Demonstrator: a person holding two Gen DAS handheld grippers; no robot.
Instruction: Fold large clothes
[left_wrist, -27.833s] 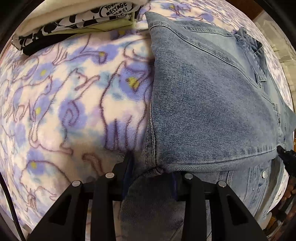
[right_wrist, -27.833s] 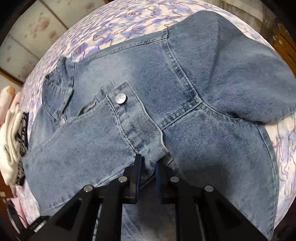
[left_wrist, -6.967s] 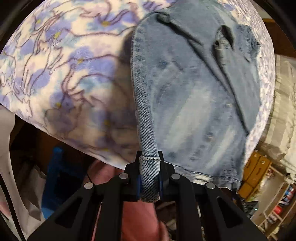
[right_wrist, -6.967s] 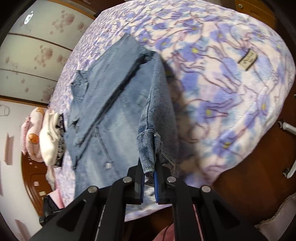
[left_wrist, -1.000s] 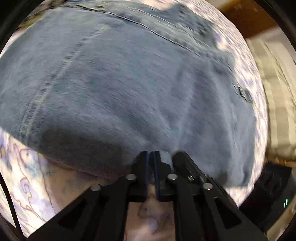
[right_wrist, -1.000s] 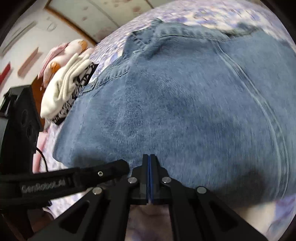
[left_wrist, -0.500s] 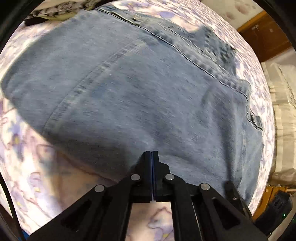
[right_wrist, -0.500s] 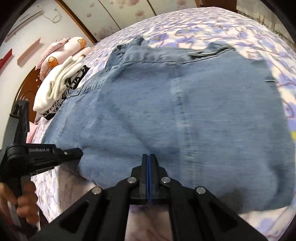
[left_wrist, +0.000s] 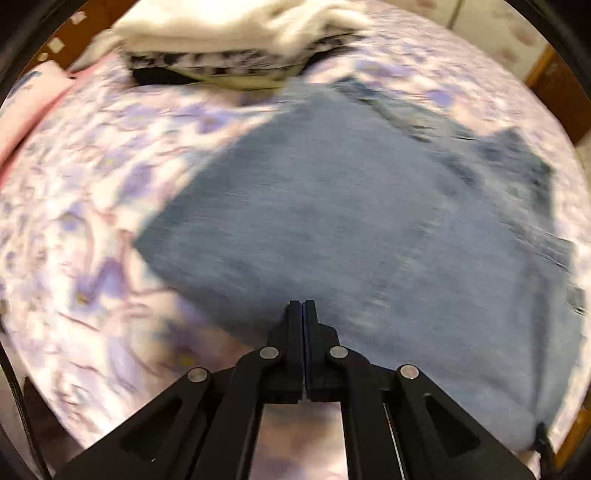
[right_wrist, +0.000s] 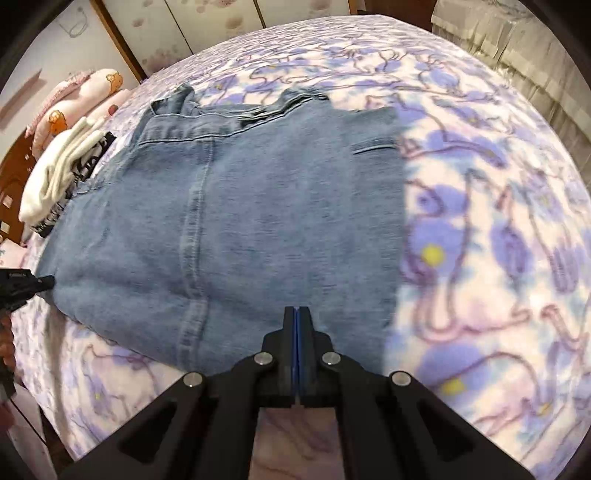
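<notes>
One folded denim garment (right_wrist: 258, 221) lying flat on a bed (right_wrist: 498, 221) covered with a purple-flowered blanket, toward the near edge. Two tools: the left tool (left_wrist: 303, 304) with fingers pressed together, nothing between them, tips over the near hem of the denim; the right tool (right_wrist: 296, 310) likewise pressed together and empty, tips over the near edge of the cloth. One stack of folded clothes (right_wrist: 62, 166), white on top with black-and-white print beneath, just past the far left corner of the denim. Two or so pink pillows (right_wrist: 85, 96) beyond the stack, seen only from the right wrist. Sharper from the right wrist: a straight stitched seam running from near edge to far, a collar or waistband bunched at the far end, a short stitched slit near the right border, plus the left tool's tip (right_wrist: 26, 284) at the picture's left edge, close to the denim's near left corner, and patterned wall panels behind the bed. From the left wrist, heavily blurred: the same blue cloth (left_wrist: 351, 229) as a rough rectangle, the stack (left_wrist: 236, 44) at the top, a strip of pink bedding at far left. Mid-blue, faded, smooth, roughly square in outline.
</notes>
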